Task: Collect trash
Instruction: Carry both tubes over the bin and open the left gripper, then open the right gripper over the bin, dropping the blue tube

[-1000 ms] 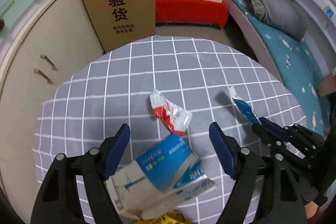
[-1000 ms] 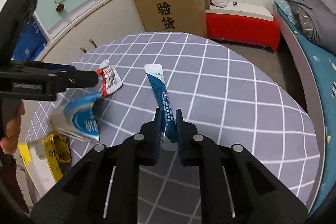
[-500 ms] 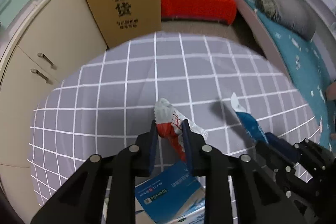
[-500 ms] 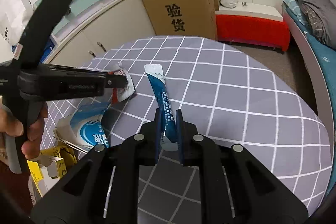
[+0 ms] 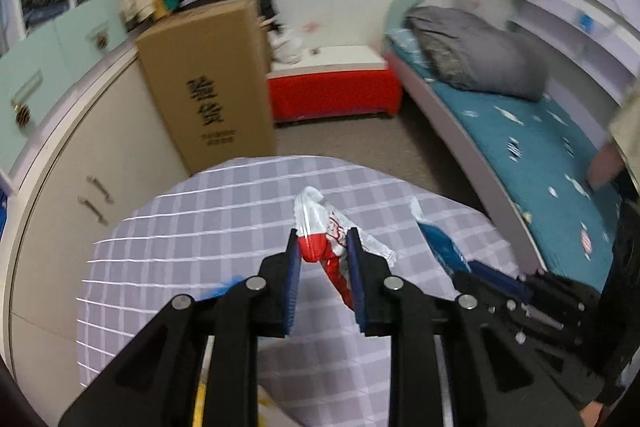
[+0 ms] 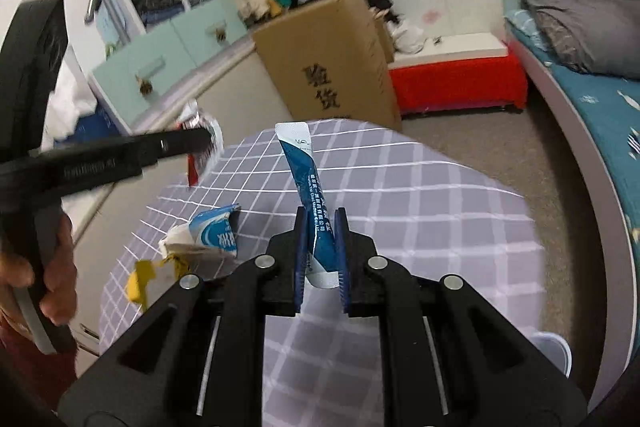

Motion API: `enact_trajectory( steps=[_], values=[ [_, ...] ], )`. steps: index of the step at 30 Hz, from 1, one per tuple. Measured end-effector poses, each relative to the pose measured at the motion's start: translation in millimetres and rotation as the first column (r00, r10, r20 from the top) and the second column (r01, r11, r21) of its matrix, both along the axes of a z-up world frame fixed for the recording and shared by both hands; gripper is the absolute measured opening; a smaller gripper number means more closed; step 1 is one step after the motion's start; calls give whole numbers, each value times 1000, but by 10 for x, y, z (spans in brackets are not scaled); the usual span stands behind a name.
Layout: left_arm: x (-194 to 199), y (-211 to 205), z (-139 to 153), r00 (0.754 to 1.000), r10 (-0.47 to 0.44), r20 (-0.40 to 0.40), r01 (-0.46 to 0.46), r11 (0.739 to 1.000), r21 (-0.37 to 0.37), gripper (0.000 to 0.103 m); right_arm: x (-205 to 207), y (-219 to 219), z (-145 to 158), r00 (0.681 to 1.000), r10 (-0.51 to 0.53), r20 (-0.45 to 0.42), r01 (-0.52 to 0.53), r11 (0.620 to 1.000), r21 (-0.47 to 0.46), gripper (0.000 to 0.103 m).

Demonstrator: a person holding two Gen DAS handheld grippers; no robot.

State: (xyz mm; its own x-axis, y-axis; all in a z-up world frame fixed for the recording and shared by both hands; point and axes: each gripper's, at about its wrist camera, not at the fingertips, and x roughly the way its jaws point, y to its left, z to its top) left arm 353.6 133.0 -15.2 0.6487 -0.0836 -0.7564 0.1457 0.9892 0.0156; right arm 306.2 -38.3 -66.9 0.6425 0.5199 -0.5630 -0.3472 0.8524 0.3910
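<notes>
My left gripper (image 5: 322, 241) is shut on a red and white wrapper (image 5: 326, 231) and holds it in the air above the grey checked tablecloth (image 5: 192, 251). My right gripper (image 6: 320, 223) is shut on a long blue and white sachet (image 6: 305, 167), also lifted off the table. The left gripper (image 6: 200, 143) with its wrapper (image 6: 202, 131) shows at the left of the right wrist view. A crumpled blue and white carton (image 6: 208, 237) and a yellow scrap (image 6: 140, 277) lie on the table's left side.
A tall cardboard box (image 5: 208, 87) stands behind the table against low cabinets (image 5: 80, 155). A red bench (image 5: 332, 91) is at the back and a bed with a grey duvet (image 5: 480, 55) runs along the right.
The left gripper shut on the red and white wrapper and lifted it off the table. The right gripper rose with the blue sachet. Both cameras tilted up.
</notes>
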Motion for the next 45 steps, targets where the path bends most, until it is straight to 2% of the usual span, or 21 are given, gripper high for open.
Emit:
enact_trajectory(
  steps=[5, 11, 13, 15, 20, 25, 27, 33, 34, 36, 37, 39, 45],
  values=[
    [-464, -770, -94, 993, -119, 9, 119, 993, -24, 22, -611, -806, -17, 993, -115, 19, 113, 991, 68, 13],
    [-904, -1868, -512, 957, -284, -56, 282, 959, -35, 22, -1303, -1678, -339, 963, -270, -16, 270, 957, 111, 13],
    [-1032, -2229, -729, 947, -314, -73, 315, 949, -3, 22, -1510, -1952, -530, 944, -328, -44, 331, 937, 109, 13],
    [-1126, -2580, -1026, 924, -360, -130, 362, 932, -11, 22, -1692, -2202, -790, 920, -382, -87, 389, 916, 98, 13],
    [-1233, -3212, -1812, 877, -399, -268, 413, 911, -8, 22, -1962, -2624, -1438, 862, -462, -210, 487, 869, 83, 13],
    [-1200, -3506, -2499, 834, -392, -388, 429, 903, 9, 22, -2107, -2930, -1974, 802, -515, -302, 553, 831, 53, 13],
    [-1159, -3590, -2702, 823, -383, -420, 429, 903, 17, 22, -2127, -3017, -2076, 788, -529, -315, 570, 821, 46, 13],
    [-1039, -3877, -2895, 810, -392, -435, 430, 903, -12, 25, -2098, -3246, -2281, 744, -588, -318, 628, 778, 29, 13],
    [-1028, -3888, -2906, 811, -390, -436, 429, 903, -9, 29, -2080, -3283, -2324, 737, -591, -327, 634, 773, 30, 13],
    [-984, -3932, -2966, 825, -360, -437, 406, 914, 14, 68, -2062, -3300, -2383, 730, -594, -338, 640, 768, 31, 13],
    [-949, -3917, -2957, 829, -354, -434, 397, 918, 12, 72, -2045, -3296, -2404, 728, -594, -343, 640, 768, 28, 13],
    [-928, -3886, -2996, 841, -337, -423, 379, 925, 15, 72, -2033, -3286, -2447, 726, -589, -354, 638, 769, 28, 14],
    [-910, -3741, -3164, 835, -276, -477, 344, 937, 62, 72, -1996, -3240, -2575, 722, -577, -382, 631, 776, 21, 13]
  ],
)
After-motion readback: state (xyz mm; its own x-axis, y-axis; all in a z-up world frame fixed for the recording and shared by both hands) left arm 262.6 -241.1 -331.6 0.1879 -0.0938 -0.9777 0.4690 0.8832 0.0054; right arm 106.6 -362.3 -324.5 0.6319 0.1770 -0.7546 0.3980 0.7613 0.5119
